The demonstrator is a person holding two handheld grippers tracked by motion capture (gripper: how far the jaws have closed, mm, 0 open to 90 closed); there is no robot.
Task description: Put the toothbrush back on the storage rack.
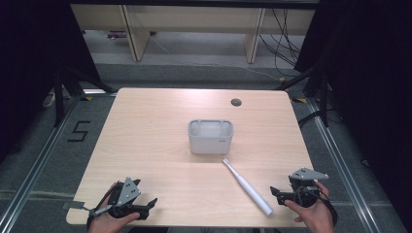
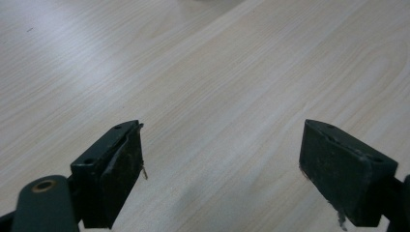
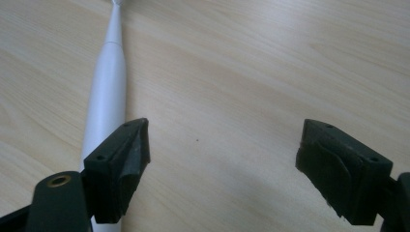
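Note:
A white electric toothbrush (image 1: 245,186) lies flat on the wooden table (image 1: 155,121), its brush head toward a grey holder box (image 1: 210,137) at the table's middle. In the right gripper view the toothbrush (image 3: 107,82) runs up the left side, beside and partly behind the left jaw, outside the gap. My right gripper (image 1: 278,193) is held near the front right edge, just right of the toothbrush's handle end, open with bare table between its jaws (image 3: 222,169). Near the front left edge, my left gripper (image 1: 148,206) is open over bare wood (image 2: 220,169).
A round cable hole (image 1: 236,102) sits near the table's far edge. Dark curtains and stand legs flank the table; floor cables run at the back right. A "5" is marked on the floor (image 1: 77,131) to the left.

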